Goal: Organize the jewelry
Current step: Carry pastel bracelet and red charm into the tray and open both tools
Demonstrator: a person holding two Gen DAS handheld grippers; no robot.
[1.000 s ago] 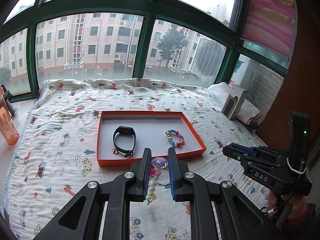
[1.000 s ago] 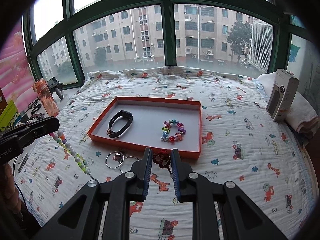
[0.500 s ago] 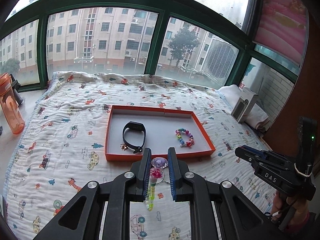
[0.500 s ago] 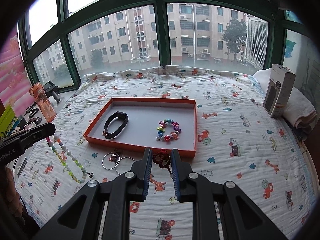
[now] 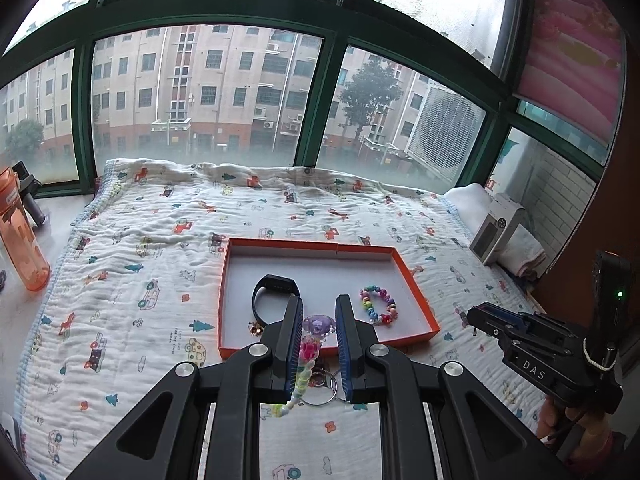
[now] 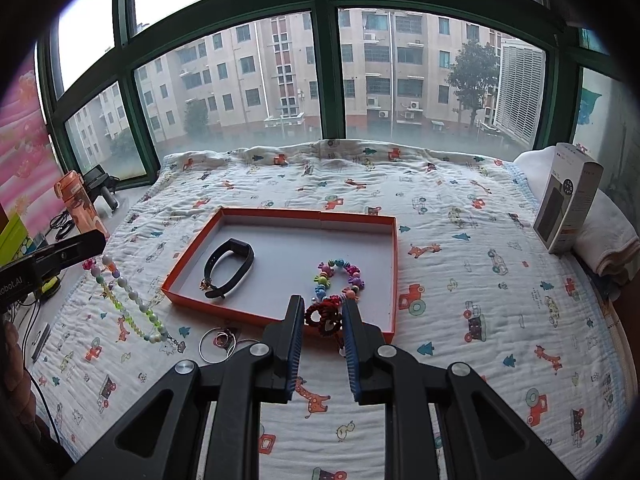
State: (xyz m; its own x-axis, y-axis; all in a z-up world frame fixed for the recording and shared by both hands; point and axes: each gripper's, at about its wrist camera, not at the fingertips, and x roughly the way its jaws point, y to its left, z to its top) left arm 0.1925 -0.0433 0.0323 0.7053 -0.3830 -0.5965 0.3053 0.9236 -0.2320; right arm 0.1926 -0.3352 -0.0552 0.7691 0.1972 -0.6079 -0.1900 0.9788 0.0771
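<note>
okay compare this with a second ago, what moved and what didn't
The left gripper has carried its pastel bead strand closer to the orange tray, still clamped. The right gripper stays shut on the red charm, barely moving. The black band, bead bracelet and key rings lie as before.

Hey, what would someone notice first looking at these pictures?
The orange tray in the middle of the cartoon-print blanket, holding a black wristband and a colourful bead bracelet. Then the pastel bead strand dangling from the left hand-held gripper.
</note>
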